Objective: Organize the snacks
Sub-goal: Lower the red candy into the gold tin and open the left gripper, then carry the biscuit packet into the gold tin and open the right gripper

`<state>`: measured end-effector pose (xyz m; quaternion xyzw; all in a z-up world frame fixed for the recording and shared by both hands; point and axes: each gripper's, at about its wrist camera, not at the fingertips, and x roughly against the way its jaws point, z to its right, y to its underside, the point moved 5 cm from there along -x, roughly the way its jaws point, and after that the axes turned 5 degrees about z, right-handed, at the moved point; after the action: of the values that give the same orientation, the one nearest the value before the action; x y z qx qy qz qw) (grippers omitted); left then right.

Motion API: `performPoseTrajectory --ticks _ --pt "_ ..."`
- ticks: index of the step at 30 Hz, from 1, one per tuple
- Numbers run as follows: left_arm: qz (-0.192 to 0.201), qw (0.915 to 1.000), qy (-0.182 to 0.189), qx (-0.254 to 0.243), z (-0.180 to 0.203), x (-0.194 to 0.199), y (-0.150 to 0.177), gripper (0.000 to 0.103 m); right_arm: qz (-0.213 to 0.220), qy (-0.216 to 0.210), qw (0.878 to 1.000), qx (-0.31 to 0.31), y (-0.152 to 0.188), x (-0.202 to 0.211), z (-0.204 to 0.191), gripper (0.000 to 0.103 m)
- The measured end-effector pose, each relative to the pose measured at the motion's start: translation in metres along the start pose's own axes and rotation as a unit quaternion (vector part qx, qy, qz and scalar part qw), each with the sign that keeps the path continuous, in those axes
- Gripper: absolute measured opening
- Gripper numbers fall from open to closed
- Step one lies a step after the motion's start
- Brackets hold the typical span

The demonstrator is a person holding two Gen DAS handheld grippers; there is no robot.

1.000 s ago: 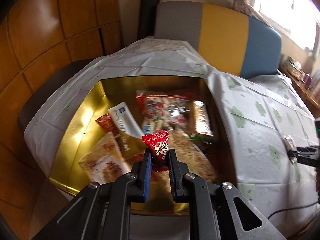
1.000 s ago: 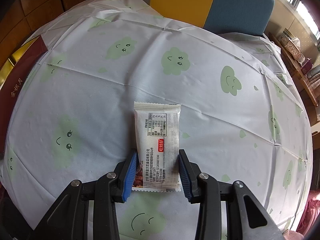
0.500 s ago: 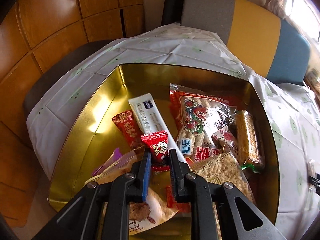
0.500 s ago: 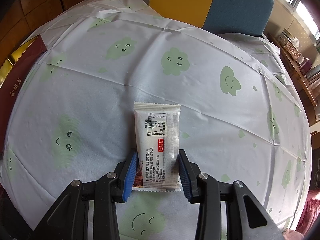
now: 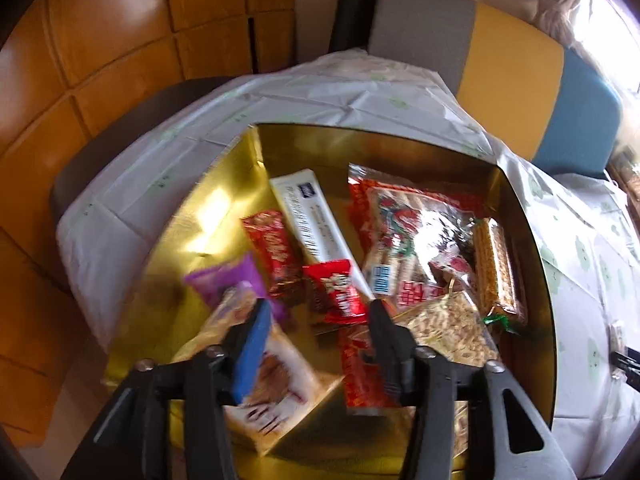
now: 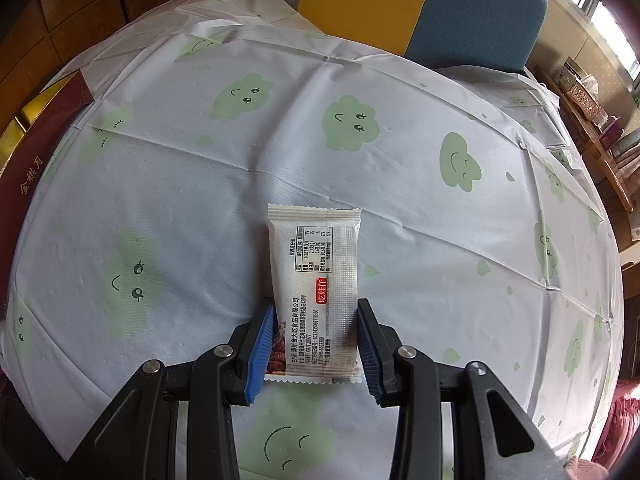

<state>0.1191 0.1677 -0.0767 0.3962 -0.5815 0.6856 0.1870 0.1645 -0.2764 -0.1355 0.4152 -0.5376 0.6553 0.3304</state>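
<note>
Left gripper (image 5: pixel 316 320): we are opening above the gold box (image 5: pixel 256 160), red candy (image 5: pixel 336 288) free.
Right gripper (image 6: pixel 316 340): we clamp the white snack packet (image 6: pixel 316 280).

snack packets (image 5: pixel 336 292) in box (image 5: pixel 360 140)

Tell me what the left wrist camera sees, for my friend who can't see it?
The left gripper is opening above a gold box full of snacks, with a small red packet loose between its fingers. The box sits on a white tablecloth.
</note>
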Motion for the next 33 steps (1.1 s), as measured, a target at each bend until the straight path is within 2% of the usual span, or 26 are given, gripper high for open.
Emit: performPoseTrajectory --ticks 6,11,21,27,33 --pt "0.009 0.9997 -0.021 0.006 -0.012 0.011 0.009 0.053 -0.001 -0.002 1.000 -0.009 -0.001 0.000 0.001 0.038" --pt "0.020 0.9995 -0.024 -0.005 -0.010 0.023 0.017 0.053 0.000 -0.002 1.000 -0.010 -0.001 -0.001 0.002 0.037" --pt "0.027 0.9991 -0.014 -0.031 0.001 0.039 0.031 0.053 -0.003 0.004 1.000 -0.014 0.000 0.000 0.001 0.037" --pt "0.030 0.9992 -0.002 -0.025 0.003 0.047 0.032 0.058 -0.017 0.009 1.000 -0.018 -0.003 -0.001 -0.001 0.036" --pt "0.031 0.9993 0.006 -0.018 0.002 0.051 0.034 0.058 -0.029 0.004 0.999 -0.024 -0.003 0.004 -0.009 0.035"
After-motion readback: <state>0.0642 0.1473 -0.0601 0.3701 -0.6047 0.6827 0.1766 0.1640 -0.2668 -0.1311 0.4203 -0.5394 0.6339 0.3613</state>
